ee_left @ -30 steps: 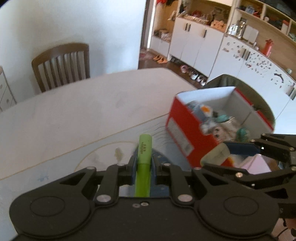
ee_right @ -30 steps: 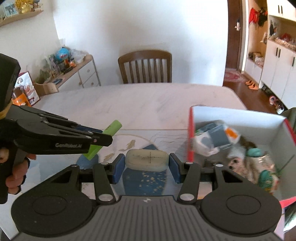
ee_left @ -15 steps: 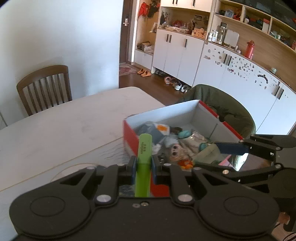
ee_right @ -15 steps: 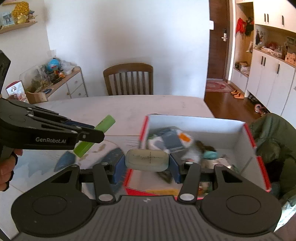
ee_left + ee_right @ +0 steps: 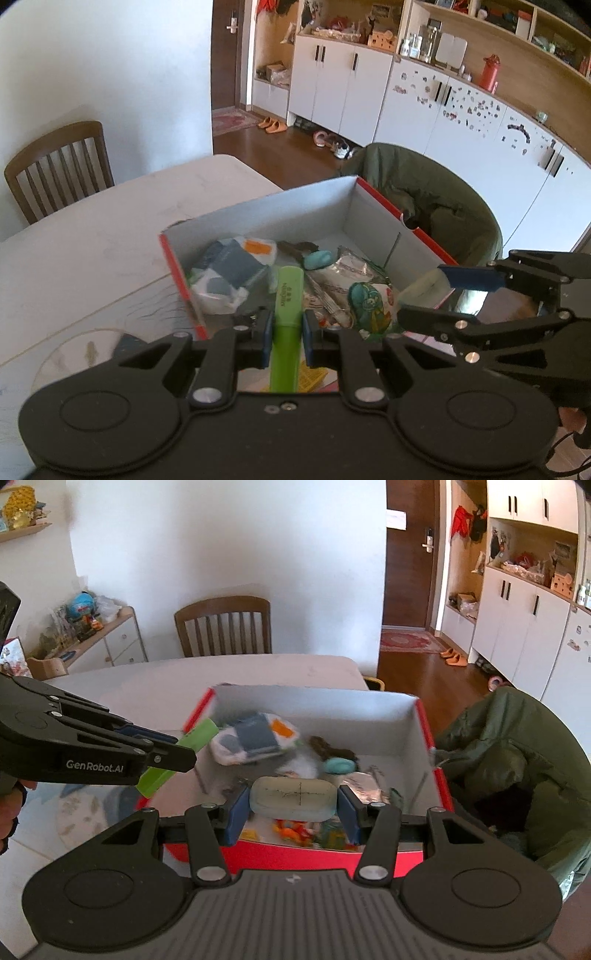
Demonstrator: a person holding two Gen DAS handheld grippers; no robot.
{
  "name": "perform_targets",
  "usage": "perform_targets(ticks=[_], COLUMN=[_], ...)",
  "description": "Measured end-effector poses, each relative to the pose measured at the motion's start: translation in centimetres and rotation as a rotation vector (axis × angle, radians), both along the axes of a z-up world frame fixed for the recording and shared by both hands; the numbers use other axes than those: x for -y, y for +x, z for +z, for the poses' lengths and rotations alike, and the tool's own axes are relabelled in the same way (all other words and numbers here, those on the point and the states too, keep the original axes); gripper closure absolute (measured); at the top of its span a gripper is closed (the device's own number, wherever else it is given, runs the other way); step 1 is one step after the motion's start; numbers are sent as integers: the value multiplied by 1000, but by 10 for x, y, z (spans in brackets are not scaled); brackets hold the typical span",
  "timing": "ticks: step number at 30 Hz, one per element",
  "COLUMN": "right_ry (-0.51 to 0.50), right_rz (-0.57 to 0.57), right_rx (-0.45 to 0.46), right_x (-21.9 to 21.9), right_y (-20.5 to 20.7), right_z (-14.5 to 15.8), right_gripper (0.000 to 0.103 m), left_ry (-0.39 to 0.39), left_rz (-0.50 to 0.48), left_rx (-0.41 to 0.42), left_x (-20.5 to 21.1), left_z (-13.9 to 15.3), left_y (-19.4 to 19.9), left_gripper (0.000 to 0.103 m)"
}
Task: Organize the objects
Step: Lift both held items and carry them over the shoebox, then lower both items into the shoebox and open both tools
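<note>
- Our left gripper (image 5: 287,334) is clamped on a green highlighter (image 5: 287,314); the pen stands out forward between the blue pads, its tip over the near-left part of the red box (image 5: 183,280); from the right wrist view the same pen (image 5: 177,760) juts out past the left gripper's fingers (image 5: 162,755), above the box's left wall.
- Our right gripper (image 5: 293,805) grips a pale oval eraser-like block (image 5: 293,794) crosswise between its pads; the block hangs over the near part of the box (image 5: 295,853); from the left wrist view only a pale end of it (image 5: 421,286) shows at the right gripper's fingers (image 5: 469,277), over the box's right edge.
- The box stands open on the white table (image 5: 92,240), near its end; inside we see a blue-and-white packet (image 5: 229,269), a small teal thing (image 5: 319,258), a silver foil pack (image 5: 354,266) and a round cartoon-printed piece (image 5: 369,302), all jumbled together.
- A dark green coat (image 5: 517,760) lies draped over a seat just beyond the box; a wooden chair (image 5: 223,629) stands at the table's far side.
- Part of a hand (image 5: 9,805) shows behind the left gripper.
</note>
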State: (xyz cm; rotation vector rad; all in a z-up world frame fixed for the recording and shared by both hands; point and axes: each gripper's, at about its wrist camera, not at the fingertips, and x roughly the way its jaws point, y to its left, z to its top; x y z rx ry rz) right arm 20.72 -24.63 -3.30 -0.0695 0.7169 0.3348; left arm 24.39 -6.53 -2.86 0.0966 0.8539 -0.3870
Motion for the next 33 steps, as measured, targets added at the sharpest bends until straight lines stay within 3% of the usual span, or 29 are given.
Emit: perform_targets(ticks=[16,33], right_ry=[-61,-72], right_rz=[-2,-1], right_rx=[-56,-200], right_x=[19,8], right_y=[72,127], right_z=[-42,-79], right_gripper=[52,52], left_ry=[62,100], left_rz=[38,58], left_rx=[-118,-233], left_x=[36,38], left_z=[-51,-86], left_y=[50,70], left_gripper=[89,88])
